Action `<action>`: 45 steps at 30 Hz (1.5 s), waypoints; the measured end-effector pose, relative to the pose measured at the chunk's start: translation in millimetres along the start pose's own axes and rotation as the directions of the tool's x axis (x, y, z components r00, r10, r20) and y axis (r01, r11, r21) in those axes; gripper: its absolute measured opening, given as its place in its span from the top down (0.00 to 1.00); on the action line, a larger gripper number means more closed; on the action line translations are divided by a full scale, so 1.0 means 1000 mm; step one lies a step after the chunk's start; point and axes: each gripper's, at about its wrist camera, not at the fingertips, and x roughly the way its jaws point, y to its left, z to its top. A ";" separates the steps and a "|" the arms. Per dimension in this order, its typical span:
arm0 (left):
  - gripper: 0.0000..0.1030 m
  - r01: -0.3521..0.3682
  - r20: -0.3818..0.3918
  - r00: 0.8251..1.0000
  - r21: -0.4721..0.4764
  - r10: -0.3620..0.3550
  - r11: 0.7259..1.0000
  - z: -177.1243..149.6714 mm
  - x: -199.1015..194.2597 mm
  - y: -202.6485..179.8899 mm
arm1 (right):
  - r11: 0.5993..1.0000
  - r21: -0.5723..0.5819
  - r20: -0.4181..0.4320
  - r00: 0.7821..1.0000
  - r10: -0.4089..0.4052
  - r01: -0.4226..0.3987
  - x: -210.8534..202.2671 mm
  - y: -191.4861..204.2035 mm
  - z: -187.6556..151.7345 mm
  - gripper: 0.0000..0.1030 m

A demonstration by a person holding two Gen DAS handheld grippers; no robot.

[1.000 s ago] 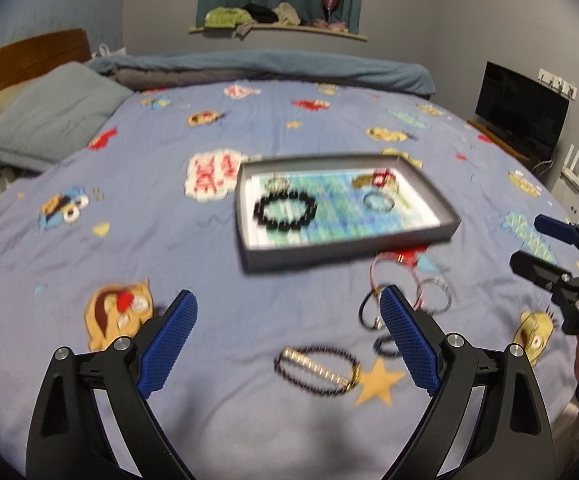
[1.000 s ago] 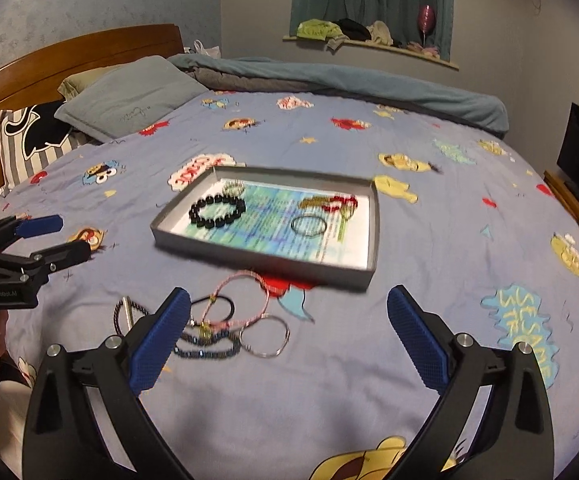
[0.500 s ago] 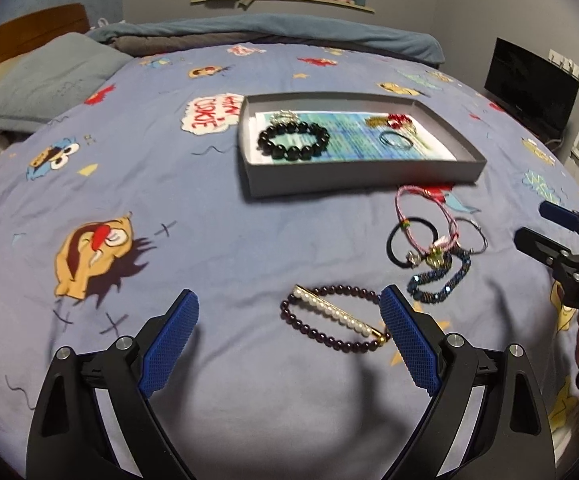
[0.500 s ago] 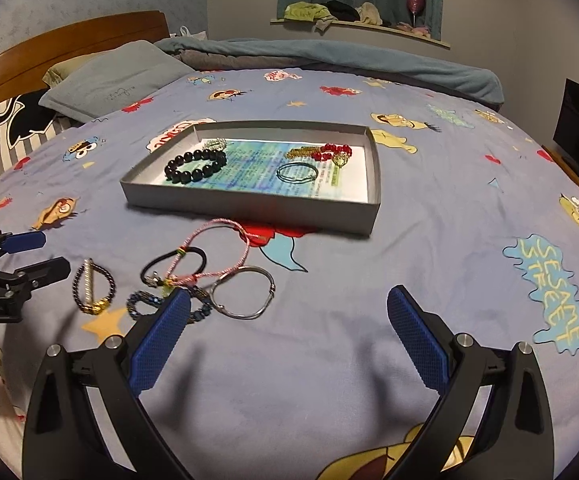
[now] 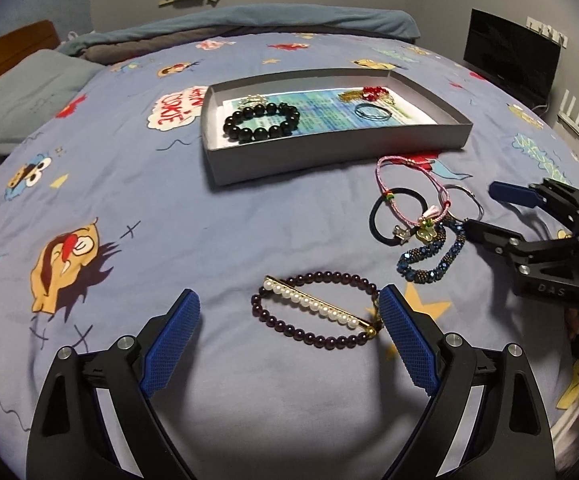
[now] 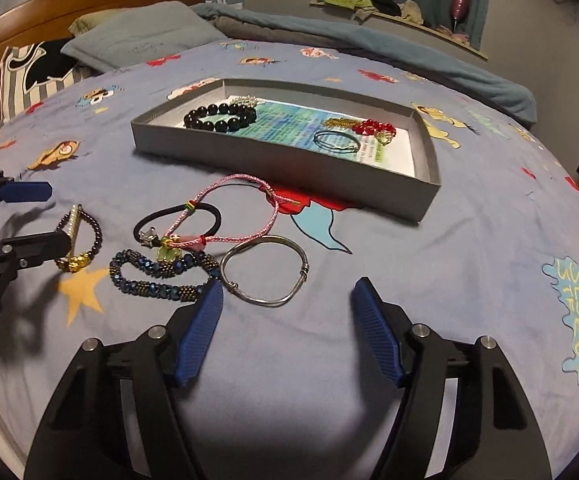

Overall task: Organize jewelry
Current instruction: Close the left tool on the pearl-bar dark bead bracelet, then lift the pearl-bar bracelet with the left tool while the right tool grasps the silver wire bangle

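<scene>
A grey tray on the bed holds a black bead bracelet, a red bead piece and a thin ring bracelet. In front of it lie a purple bead bracelet with a pearl bar, a blue beaded bracelet, a black hair tie, a pink cord bracelet and a silver bangle. My left gripper is open, low over the purple bracelet. My right gripper is closing just short of the bangle, with nothing between its pads.
The bed has a blue cartoon-print sheet. Pillows and a wooden headboard lie to the left, a folded blanket along the far edge. A dark screen stands off the bed's right side.
Both grippers have sunk toward the sheet, so the loose jewelry looks nearer and larger. The right gripper's jaws have narrowed. The jewelry itself has not moved.
</scene>
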 end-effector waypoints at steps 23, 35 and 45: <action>0.59 0.119 0.013 0.993 -0.100 -0.119 0.988 0.005 -0.006 0.007 | 0.999 0.021 0.030 0.999 0.033 -0.034 0.004 0.000 0.003 0.52; 0.91 0.034 -0.063 0.997 -0.078 -0.039 0.996 0.006 0.020 -0.003 | 0.998 0.042 0.032 0.999 0.042 -0.043 0.002 -0.002 0.003 0.52; 0.94 0.048 0.025 0.999 -0.058 -0.047 0.997 0.011 -0.005 -0.004 | 0.995 0.085 0.073 0.996 0.044 -0.050 -0.009 -0.011 0.005 0.53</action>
